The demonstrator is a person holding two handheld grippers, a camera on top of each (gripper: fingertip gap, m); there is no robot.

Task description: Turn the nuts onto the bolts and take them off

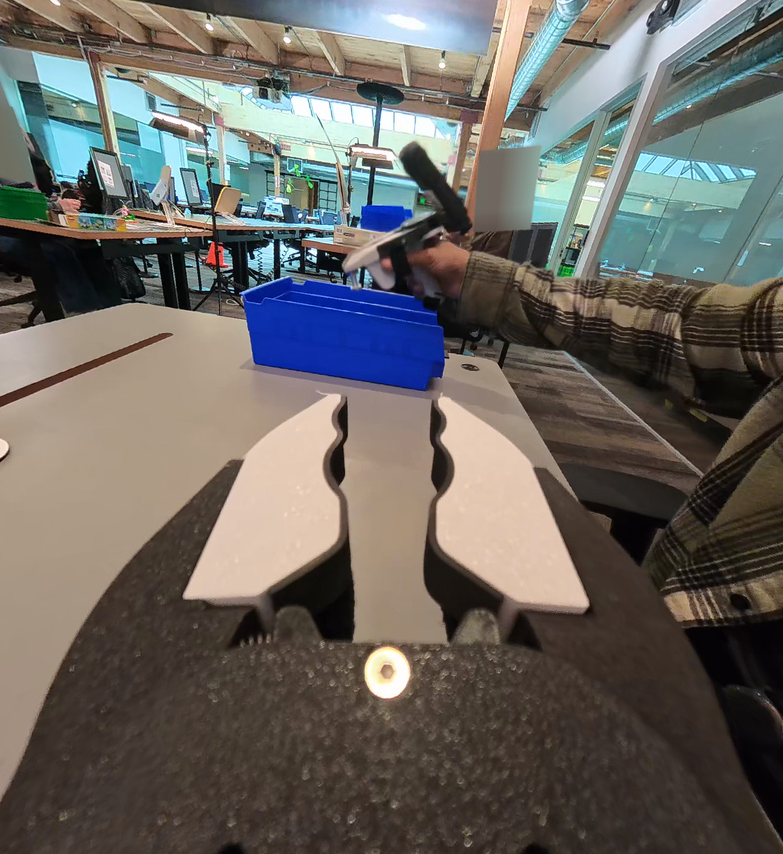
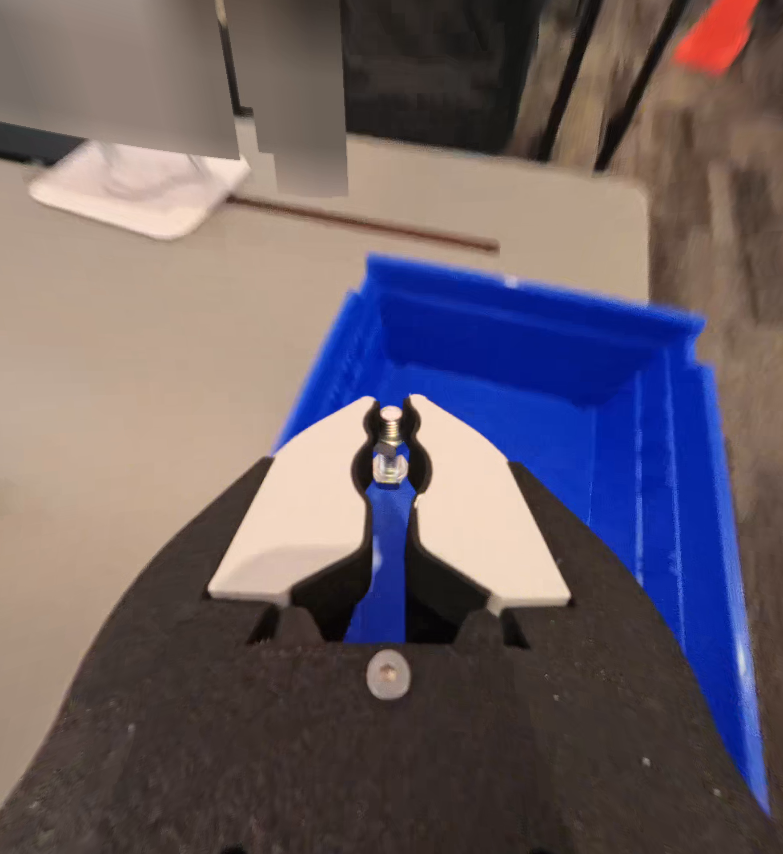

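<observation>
Right gripper clamps bolt with nut over blue bin.
Left gripper jaws apart, empty, above table; bin at far right edge.

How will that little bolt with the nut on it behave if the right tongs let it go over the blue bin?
The bolt looks like rigid metal, so it should drop without bending. Its round shank suggests it may roll on the blue bin floor, though the hex nut probably stops it soon. The smooth threads look slippery; the right tongs pinch only a small area.
</observation>
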